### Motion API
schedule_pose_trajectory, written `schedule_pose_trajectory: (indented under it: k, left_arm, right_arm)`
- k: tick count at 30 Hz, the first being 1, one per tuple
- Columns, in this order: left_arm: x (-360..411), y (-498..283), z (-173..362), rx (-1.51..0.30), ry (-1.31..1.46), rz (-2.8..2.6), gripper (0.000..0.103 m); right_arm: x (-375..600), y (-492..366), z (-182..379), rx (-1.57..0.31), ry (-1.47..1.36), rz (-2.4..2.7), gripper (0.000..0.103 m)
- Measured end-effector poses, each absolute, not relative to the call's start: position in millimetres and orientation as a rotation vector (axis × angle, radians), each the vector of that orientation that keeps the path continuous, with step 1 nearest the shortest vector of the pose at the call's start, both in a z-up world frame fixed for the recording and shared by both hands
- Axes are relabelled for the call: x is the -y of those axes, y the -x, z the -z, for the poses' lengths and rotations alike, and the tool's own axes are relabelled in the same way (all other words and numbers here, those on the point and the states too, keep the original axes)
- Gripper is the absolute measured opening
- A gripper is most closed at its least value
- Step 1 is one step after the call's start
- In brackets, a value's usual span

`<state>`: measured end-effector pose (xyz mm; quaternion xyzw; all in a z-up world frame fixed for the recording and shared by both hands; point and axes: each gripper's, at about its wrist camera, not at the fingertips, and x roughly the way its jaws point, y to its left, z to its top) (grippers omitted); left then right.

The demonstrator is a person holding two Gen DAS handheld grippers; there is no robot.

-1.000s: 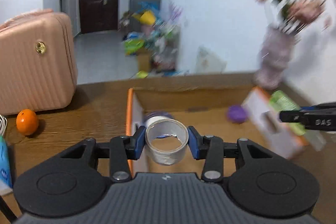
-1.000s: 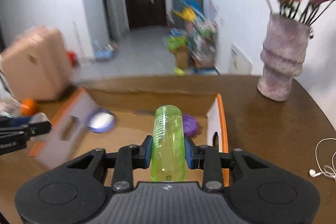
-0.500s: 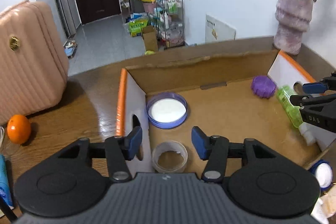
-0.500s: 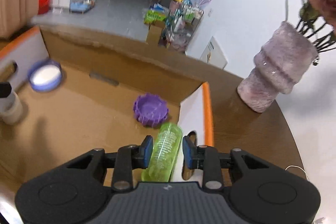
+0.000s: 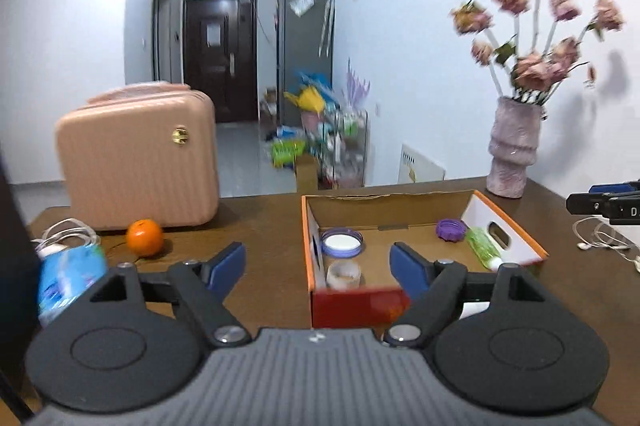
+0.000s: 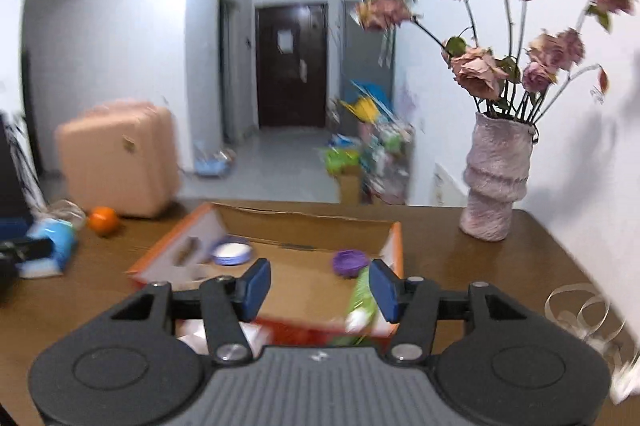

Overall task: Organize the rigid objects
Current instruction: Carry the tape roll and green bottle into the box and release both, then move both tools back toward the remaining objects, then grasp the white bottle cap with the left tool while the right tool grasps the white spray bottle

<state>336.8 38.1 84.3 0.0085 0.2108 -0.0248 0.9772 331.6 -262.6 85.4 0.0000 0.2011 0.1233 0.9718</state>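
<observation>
Left gripper (image 5: 318,262) seen released, jaws wide apart and just opened further, nothing between the pads; held back from and above the near red wall of the cardboard box (image 5: 360,302). Right gripper (image 6: 319,284) likewise released, jaws just opened wider, empty; green bottle (image 6: 362,296) visible past the right pad but not pressed by either. Box sat on the brown bench (image 5: 260,226), orange-edged flaps up on both sides. Inside box, left wrist view: tape roll (image 5: 344,274) at near left corner, just beside the left wall; white lid with purple rim (image 5: 342,243) behind it; purple cap (image 5: 451,228) toward far right; green bottle (image 5: 482,246) lying on its side along the right wall, white cap toward the camera. Outside box: orange (image 5: 145,237) on bench in front of pink suitcase (image 5: 138,162); blue packet (image 5: 70,278) at left edge; white earphone cable (image 5: 604,238) at right; vase (image 5: 514,150) with dried pink flowers at far right corner of bench, well apart from the box. Both views motion-blurred; label detail on bottle not legible.
</observation>
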Motion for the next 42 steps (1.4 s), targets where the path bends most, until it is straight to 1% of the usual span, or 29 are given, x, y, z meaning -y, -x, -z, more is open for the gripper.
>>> schedule_pose_trajectory:
  k: [1,2,4,7,8,10,13,15,19,23,28,30,33,34,35,36,37,38,39,41,42]
  left_arm:
    - [-39,-312,-83,-0.401,-0.019,0.046,0.086]
    - [-40,-293,-80,-0.381,-0.014,0.048,0.089]
    - [-40,-253,-73,-0.357,0.001,0.061,0.092]
    - [-37,-202,-56,-0.347,-0.007,0.095,0.094]
    - [-35,-187,-50,-0.344,-0.019,0.092,0.096]
    - [-30,-161,-39,-0.331,-0.054,0.084,0.097]
    - [-28,-124,-23,-0.325,-0.056,0.076,0.098]
    - [-27,-102,-15,-0.314,-0.050,0.058,0.100]
    - [-31,-67,-3,-0.311,-0.041,0.030,0.100]
    - [-33,-57,0,-0.295,-0.049,0.014,0.100]
    - [-31,-70,2,-0.321,-0.022,0.029,0.100]
    - [-28,-81,6,-0.344,-0.030,0.037,0.099]
    - [-30,-99,12,-0.378,-0.028,0.051,0.091]
    - [-32,-110,14,-0.387,-0.030,0.058,0.085]
    - [-34,-121,16,-0.390,-0.035,0.065,0.082]
    - [-35,-132,17,-0.398,-0.043,0.061,0.080]
    - [-39,-150,18,-0.414,-0.049,0.046,0.077]
    - [-43,-167,20,-0.431,-0.041,0.047,0.076]
    - [-47,-183,20,-0.450,-0.032,0.052,0.076]
    - [-52,-218,21,-0.476,-0.028,0.057,0.070]
    - [-53,-233,22,-0.478,-0.029,0.073,0.070]
  right_arm:
    - [264,-313,-80,-0.391,-0.025,-0.257,0.056]
    - [266,-292,-74,-0.372,-0.046,-0.275,0.060]
    - [267,-254,-61,-0.332,-0.081,-0.298,0.068]
    - [262,-207,-40,-0.315,-0.090,-0.307,0.069]
    - [259,-192,-32,-0.315,-0.092,-0.310,0.072]
    - [255,-168,-16,-0.320,-0.103,-0.315,0.077]
    - [248,-133,4,-0.312,-0.085,-0.290,0.077]
    - [244,-113,15,-0.308,-0.068,-0.290,0.078]
    - [240,-92,25,-0.307,-0.051,-0.319,0.081]
    - [240,-87,24,-0.296,-0.047,-0.316,0.081]
    - [242,-101,30,-0.317,-0.068,-0.308,0.081]
    - [241,-113,33,-0.335,-0.060,-0.311,0.080]
    - [242,-140,32,-0.351,-0.059,-0.295,0.077]
    - [242,-150,31,-0.357,-0.056,-0.294,0.073]
    - [242,-164,29,-0.357,-0.052,-0.293,0.069]
    - [242,-174,28,-0.357,-0.045,-0.291,0.066]
    - [241,-189,28,-0.363,-0.035,-0.289,0.061]
    - [240,-202,27,-0.373,-0.031,-0.289,0.056]
    - [239,-217,27,-0.386,-0.030,-0.293,0.054]
    - [234,-248,27,-0.414,-0.022,-0.310,0.048]
    - [231,-262,28,-0.430,-0.008,-0.314,0.045]
